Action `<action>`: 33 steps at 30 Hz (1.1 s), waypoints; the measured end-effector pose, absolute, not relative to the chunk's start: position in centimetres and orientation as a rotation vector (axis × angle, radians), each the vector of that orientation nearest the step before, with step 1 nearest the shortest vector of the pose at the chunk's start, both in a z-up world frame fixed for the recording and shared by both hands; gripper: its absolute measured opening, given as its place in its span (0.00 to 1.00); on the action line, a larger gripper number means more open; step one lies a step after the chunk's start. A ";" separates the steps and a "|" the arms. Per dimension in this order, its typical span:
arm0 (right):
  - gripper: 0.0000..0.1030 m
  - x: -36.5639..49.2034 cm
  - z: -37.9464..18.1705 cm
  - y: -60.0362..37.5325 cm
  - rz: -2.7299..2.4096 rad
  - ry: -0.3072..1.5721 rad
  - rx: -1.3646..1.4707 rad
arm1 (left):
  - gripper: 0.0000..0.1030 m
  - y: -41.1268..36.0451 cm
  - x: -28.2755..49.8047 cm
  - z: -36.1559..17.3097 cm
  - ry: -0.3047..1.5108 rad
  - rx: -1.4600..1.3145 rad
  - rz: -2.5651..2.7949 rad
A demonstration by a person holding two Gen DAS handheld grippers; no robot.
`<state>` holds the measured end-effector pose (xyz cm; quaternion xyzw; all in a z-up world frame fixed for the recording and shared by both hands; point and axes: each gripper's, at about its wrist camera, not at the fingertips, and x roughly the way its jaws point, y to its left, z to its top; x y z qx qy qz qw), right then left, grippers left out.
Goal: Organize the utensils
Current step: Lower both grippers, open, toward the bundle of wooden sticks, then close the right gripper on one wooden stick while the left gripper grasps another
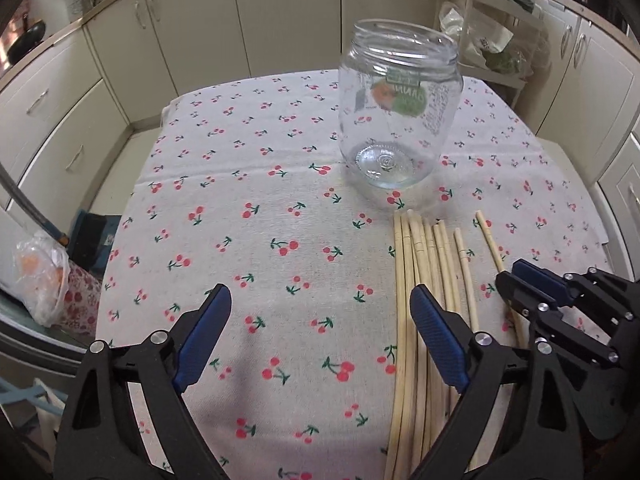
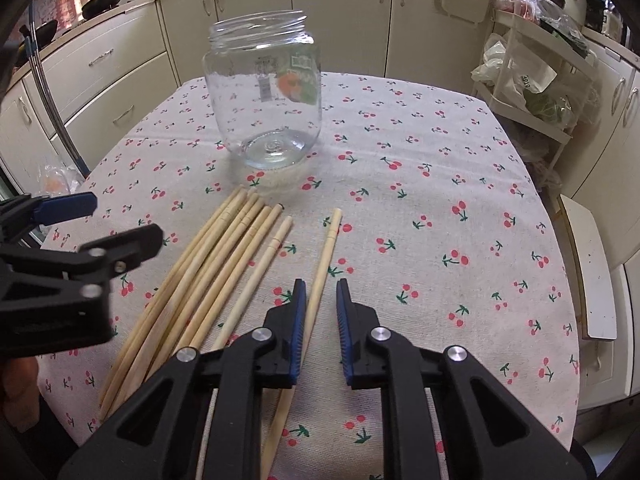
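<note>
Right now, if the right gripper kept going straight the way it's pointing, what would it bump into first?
Probably the lone chopstick: it lies between the right gripper's partly open fingers. Past it comes the cherry tablecloth. The glass jar stands further off to the left, likely out of line.

Your chopsticks run out of view at the near edge, their near ends hidden under your fingers. The jar's label is too blurred to read.

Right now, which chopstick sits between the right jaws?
The lone chopstick lying apart at the right end of the row, separated by a strip of tablecloth from its neighbour. The rest lie bunched to its left, outside the jaws.
</note>
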<state>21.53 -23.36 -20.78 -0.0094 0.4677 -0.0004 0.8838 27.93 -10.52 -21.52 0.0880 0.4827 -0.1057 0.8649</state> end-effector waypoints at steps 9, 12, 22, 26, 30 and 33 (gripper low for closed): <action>0.16 21.4 -20.9 -23.6 0.013 0.967 -0.010 | 0.82 -11.6 29.0 -23.2 1.025 0.240 -0.203; 0.17 21.4 -20.9 -23.7 0.015 0.966 -0.005 | 0.82 -11.6 29.1 -22.8 1.020 0.225 -0.211; 0.18 21.5 -20.9 -23.7 0.014 0.966 -0.004 | 0.82 -12.3 29.3 -23.2 1.010 0.263 -0.192; 0.18 22.0 -20.9 -23.6 0.012 0.967 -0.005 | 0.82 -12.6 29.5 -23.2 1.000 0.282 -0.172; 0.18 21.8 -20.9 -23.6 0.028 0.969 -0.020 | 0.73 -11.8 29.6 -23.5 1.033 0.299 -0.134; 0.18 21.9 -20.9 -23.7 0.029 0.970 -0.015 | 0.73 -10.5 29.7 -23.1 1.045 0.202 -0.157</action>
